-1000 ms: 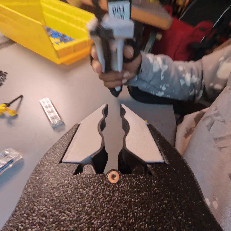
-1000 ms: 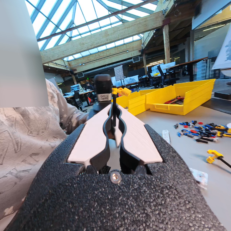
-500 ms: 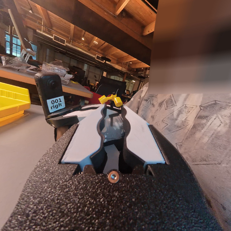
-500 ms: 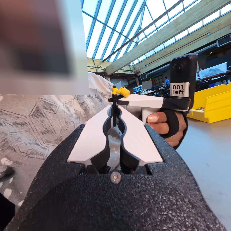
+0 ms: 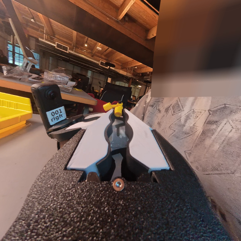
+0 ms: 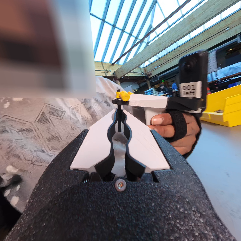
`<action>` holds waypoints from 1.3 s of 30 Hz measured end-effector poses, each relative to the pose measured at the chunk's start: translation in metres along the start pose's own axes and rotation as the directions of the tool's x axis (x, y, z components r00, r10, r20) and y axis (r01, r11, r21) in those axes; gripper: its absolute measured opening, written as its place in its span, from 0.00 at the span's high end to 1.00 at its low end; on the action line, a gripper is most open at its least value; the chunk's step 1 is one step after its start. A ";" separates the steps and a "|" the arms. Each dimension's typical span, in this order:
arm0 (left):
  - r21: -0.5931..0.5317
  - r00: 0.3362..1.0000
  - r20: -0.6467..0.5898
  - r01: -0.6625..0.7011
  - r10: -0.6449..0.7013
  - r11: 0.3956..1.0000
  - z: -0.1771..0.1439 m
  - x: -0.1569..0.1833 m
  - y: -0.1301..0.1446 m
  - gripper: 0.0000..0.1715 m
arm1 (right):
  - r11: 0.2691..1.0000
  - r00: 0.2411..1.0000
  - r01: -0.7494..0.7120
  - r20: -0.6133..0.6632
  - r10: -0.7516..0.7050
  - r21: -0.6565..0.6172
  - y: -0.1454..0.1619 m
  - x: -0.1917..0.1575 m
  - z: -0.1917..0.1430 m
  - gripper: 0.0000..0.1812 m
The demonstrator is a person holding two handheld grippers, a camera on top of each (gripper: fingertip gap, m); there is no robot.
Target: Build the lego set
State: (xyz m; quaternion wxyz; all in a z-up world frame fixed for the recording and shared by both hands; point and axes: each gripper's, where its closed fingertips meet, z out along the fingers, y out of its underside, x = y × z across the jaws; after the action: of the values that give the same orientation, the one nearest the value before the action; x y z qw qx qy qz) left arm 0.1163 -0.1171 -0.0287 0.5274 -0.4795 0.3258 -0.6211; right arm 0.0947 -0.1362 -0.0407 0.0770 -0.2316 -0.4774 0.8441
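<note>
Yellow plastic connector pieces on a thin black axle rod (image 6: 119,118) sit right between my two grippers, lifted above the table near the person's patterned grey top (image 6: 39,123). My right gripper (image 6: 119,113) has its jaws pressed on the lower length of the rod, which stands upright between the white fingers (image 6: 99,140). At the top of the rod, one yellow barrel-shaped connector (image 6: 124,96) lies where my left gripper (image 5: 118,112) comes in from the side; in the left wrist view its jaws are pinching the yellow connector at their tips, with a second yellow stub (image 5: 107,105) sticking out to the left. Seen from the right wrist view, the left gripper's white finger runs level across to its black camera block with a white label (image 6: 193,77), and a hand (image 6: 173,131) with a black strap holds its grip. From the left, the right gripper's labelled black camera (image 5: 48,104) stands just beside my fingers. Farther out are the grey table (image 5: 23,150) and a yellow plastic bin (image 5: 11,110).
</note>
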 end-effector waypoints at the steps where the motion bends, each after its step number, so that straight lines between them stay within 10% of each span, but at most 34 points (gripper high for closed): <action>1: -0.001 0.999 0.044 -0.024 0.024 1.000 -0.002 -0.005 -0.002 0.94 | 1.000 0.999 0.021 -0.039 -0.020 0.014 -0.004 0.005 -0.003 0.98; 8: -0.087 0.886 0.405 -0.209 0.226 0.974 -0.026 -0.047 -0.017 0.94 | 0.903 0.749 0.394 -0.509 -0.423 -0.171 -0.027 0.056 -0.030 0.98; 16: -0.181 0.777 0.551 -0.244 0.304 0.953 -0.040 -0.071 -0.013 0.94 | 0.685 0.325 0.466 -0.612 -0.721 -0.560 -0.028 0.083 -0.050 0.97; 26: -0.186 0.770 0.560 -0.243 0.306 0.952 -0.042 -0.073 -0.016 0.84 | 0.757 0.367 0.436 -0.672 -0.643 -0.486 -0.035 0.082 -0.061 0.99; 34: -0.319 0.769 0.602 -0.017 0.216 0.948 -0.076 -0.097 0.028 0.83 | 0.632 0.167 0.460 -0.638 -0.752 -0.624 -0.047 0.083 -0.079 0.99; 39: -0.274 0.748 0.589 -0.170 0.305 0.947 -0.065 -0.088 -0.005 0.85 | 0.595 0.106 0.466 -0.626 -0.773 -0.655 -0.048 0.082 -0.082 0.99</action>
State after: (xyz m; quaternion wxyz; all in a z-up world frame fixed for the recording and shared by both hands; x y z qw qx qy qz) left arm 0.0521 -0.0378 -0.0679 0.6285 -0.6632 0.2527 -0.3182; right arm 0.0559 -0.0188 -0.0622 0.6269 -0.4131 -0.5318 0.3918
